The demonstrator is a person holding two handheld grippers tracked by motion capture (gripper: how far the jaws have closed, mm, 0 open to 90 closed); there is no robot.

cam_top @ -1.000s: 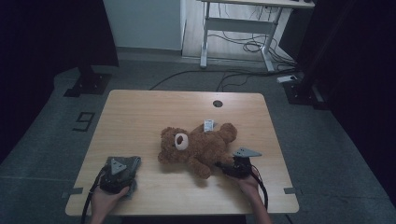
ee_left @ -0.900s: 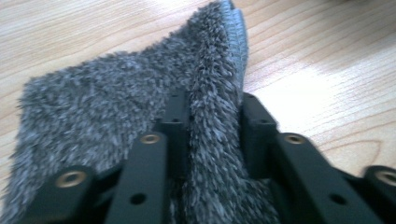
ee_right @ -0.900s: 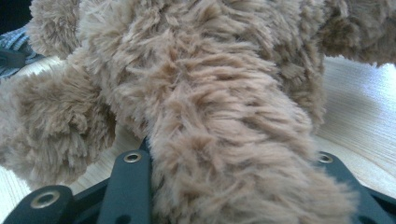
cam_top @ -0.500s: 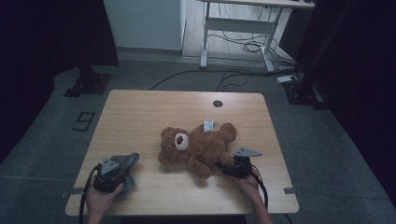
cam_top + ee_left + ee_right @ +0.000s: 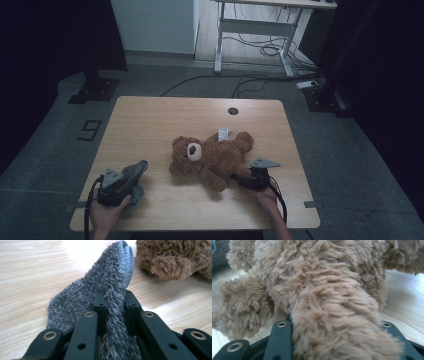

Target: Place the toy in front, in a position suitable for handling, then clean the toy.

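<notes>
A grey fuzzy sock [image 5: 110, 282] sits pinched between the two black jaws of my left gripper [image 5: 115, 300]. Those jaws have just been closing on it. In the high view the sock [image 5: 138, 171] trails from the left gripper [image 5: 124, 186] near the table's front left, one end raised toward the bear. A brown teddy bear [image 5: 210, 157] lies on its back mid-table. My right gripper [image 5: 241, 180] is shut on one of its legs [image 5: 332, 310], which fills the space between the jaws.
The wooden table [image 5: 150, 125] has a cable hole [image 5: 233, 111] at the back centre. A white tag [image 5: 223, 133] lies on the bear. A desk frame and cables stand on the floor beyond the table.
The left gripper has closed on the sock and lifted a little, raising one end of it. The right gripper and the bear have stayed where they were.
</notes>
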